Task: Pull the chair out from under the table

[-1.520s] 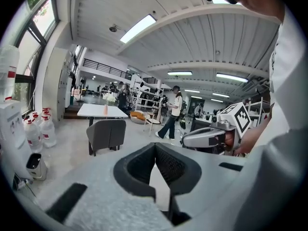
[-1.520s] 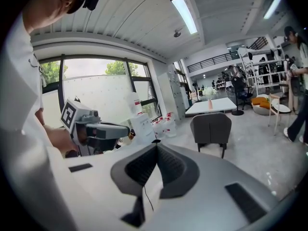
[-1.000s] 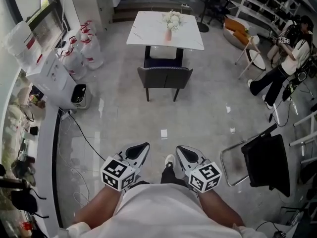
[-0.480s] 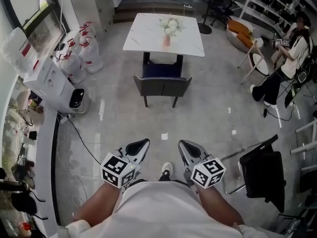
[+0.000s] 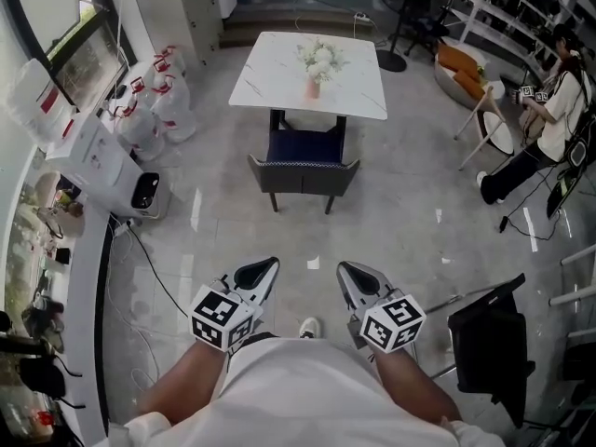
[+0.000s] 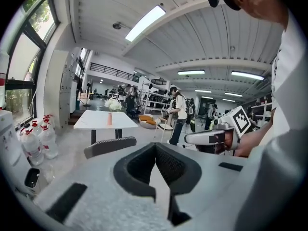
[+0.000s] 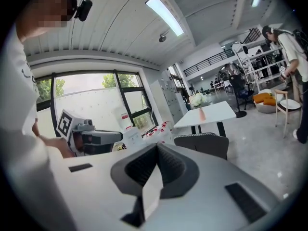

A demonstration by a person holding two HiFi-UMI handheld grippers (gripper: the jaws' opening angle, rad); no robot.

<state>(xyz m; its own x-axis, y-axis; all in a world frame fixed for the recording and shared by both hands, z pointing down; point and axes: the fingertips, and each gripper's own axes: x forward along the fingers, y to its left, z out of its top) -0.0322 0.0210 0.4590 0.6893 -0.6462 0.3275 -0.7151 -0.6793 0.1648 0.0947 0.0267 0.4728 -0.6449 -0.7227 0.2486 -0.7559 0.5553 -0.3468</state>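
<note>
Chair (image 5: 303,173) under table (image 5: 270,73); left gripper (image 5: 264,270), right gripper (image 5: 351,273) empty

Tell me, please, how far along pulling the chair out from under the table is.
Done: nothing yet; the chair sits tucked at the near side of the table, seat partly under the top. In hand: the left gripper and right gripper are shut and empty, held close to the person, aimed at the chair across the floor. Left: reach the chair, grip its backrest, pull it clear.
</note>
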